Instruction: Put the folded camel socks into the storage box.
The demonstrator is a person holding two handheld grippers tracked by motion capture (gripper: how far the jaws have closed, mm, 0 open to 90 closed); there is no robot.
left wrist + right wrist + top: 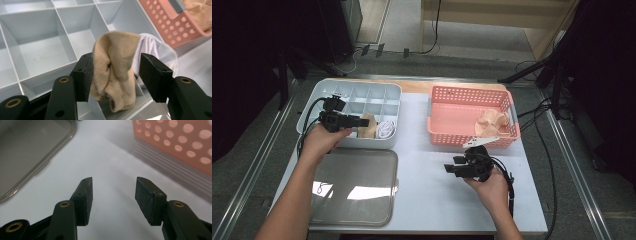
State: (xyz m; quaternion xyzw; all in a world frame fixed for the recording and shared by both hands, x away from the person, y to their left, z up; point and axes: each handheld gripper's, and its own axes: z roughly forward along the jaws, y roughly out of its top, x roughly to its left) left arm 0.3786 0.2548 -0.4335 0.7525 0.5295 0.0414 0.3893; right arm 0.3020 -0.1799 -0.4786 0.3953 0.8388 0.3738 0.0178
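A crumpled beige sock (115, 72) hangs between the jaws of my left gripper (115, 62), over a front compartment of the white divided box (45, 50). The left pad touches the cloth and the right pad stands off it, so the jaws are open. In the high view the left gripper (363, 121) reaches across the box (357, 83) with the beige sock (370, 127) at its tips. A white sock (386, 129) lies in the compartment beside it. My right gripper (450, 167) hovers open over the white table, nothing between its pads (86, 195).
A pink perforated basket (467, 91) at the back right holds more beige socks (492, 122). A clear grey lid (352, 187) lies flat at the front left. Cables trail off the table's right side.
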